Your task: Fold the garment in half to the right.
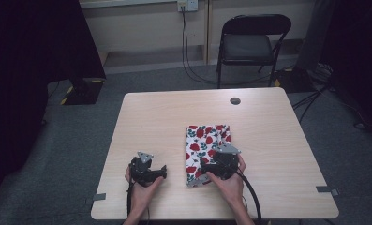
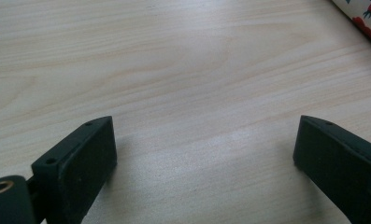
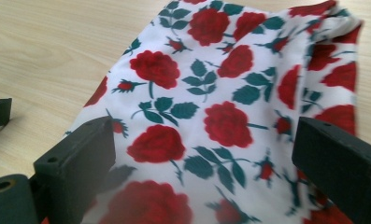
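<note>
Near the tabletop's front edge, the right gripper hovers wide open over the folded rose-print cloth; the left gripper rests open just left of it.

Light wood desk on grey carpet. Folded rose-print cloth lies right of centre, long side running away from the person. Right gripper sits over the cloth's near end. Left gripper rests on bare desk, apart from the cloth. Black folding chair stands beyond the far edge; round dark grommet near that edge.
</note>
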A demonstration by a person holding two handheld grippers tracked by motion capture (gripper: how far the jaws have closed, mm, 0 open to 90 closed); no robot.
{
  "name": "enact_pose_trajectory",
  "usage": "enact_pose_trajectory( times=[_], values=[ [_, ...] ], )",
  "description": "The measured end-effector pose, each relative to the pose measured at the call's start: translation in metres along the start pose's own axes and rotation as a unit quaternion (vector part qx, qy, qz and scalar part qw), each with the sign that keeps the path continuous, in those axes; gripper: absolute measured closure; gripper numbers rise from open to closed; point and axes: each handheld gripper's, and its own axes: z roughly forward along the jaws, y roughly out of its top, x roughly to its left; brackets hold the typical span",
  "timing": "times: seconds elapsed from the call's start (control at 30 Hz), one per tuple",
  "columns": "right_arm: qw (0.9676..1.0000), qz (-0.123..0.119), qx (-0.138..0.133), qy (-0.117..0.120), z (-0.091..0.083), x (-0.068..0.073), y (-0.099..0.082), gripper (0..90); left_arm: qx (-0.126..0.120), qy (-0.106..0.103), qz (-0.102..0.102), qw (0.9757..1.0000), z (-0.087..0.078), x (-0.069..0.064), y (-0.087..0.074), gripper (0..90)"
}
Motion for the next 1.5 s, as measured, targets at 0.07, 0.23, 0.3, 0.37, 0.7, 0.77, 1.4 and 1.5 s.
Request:
enact_pose_trajectory(
  times=[0.07,0.23,0.3,0.37,0.7,0.77,1.4,1.5],
  values=[
    [1.0,0.003,-0.001,-0.003,-0.005,-0.005,-0.002,4.8,0.0,0.0,0.0,1.0,-0.001,0.001,-0.001,5.3],
    [0.9999,0.008,-0.001,-0.011,-0.015,-0.02,-0.005,4.2,-0.001,0.001,0.0,1.0,-0.002,0.003,-0.002,5.3],
    [0.9997,0.016,-0.003,-0.016,-0.02,-0.029,-0.007,4.1,-0.001,0.001,0.0,1.0,-0.002,0.003,-0.002,5.6],
    [0.9994,0.023,-0.009,-0.024,-0.026,-0.037,-0.009,3.5,-0.001,0.0,0.0,1.0,-0.002,0.003,-0.002,5.7],
    [0.9969,0.049,-0.018,-0.059,-0.049,-0.068,-0.024,4.5,0.001,0.01,-0.008,0.9999,-0.002,0.004,-0.002,6.7],
    [0.9965,0.051,-0.017,-0.064,-0.051,-0.074,-0.025,4.2,0.003,0.015,-0.014,0.9998,-0.002,0.006,-0.002,2.9],
    [0.9846,0.089,0.019,-0.149,-0.072,-0.128,-0.062,3.9,0.003,0.014,-0.014,0.9998,-0.002,0.009,-0.002,2.8],
    [0.9824,0.096,0.024,-0.159,-0.074,-0.134,-0.068,3.7,0.003,0.015,-0.014,0.9998,-0.002,0.009,-0.002,2.8]
  ],
)
